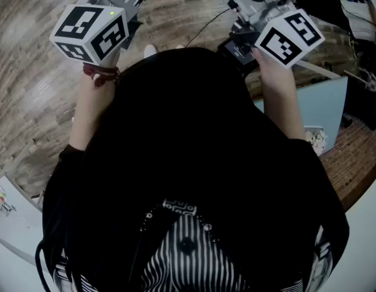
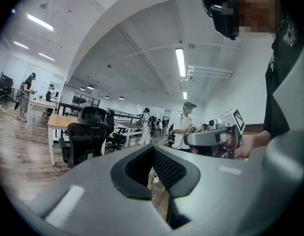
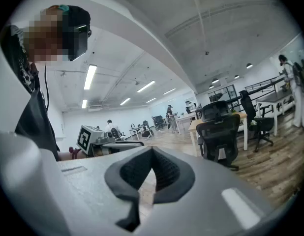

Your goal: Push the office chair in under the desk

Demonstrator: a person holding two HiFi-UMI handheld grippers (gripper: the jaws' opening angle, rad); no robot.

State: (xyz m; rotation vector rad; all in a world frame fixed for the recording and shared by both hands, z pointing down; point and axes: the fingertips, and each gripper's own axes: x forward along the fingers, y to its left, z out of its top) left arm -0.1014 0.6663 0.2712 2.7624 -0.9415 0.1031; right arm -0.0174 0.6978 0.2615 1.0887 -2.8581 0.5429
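A black office chair [image 2: 85,139] stands a few metres ahead, at a wooden desk [image 2: 57,122]. The same chair [image 3: 218,134] shows at the right of the right gripper view, in front of its desk [image 3: 242,117]. My left gripper [image 2: 152,167] is shut, with nothing between its pads. My right gripper [image 3: 151,167] is also shut and empty. Both are held up in the air, far from the chair. In the head view only their marker cubes, left [image 1: 90,32] and right [image 1: 289,36], show clearly above my dark torso.
Wood floor [image 1: 36,84] lies below me. A light blue panel [image 1: 325,105] stands at my right and a white table corner [image 1: 11,224] at my lower left. Several people [image 2: 184,124] and other desks and chairs [image 3: 258,109] fill the far office.
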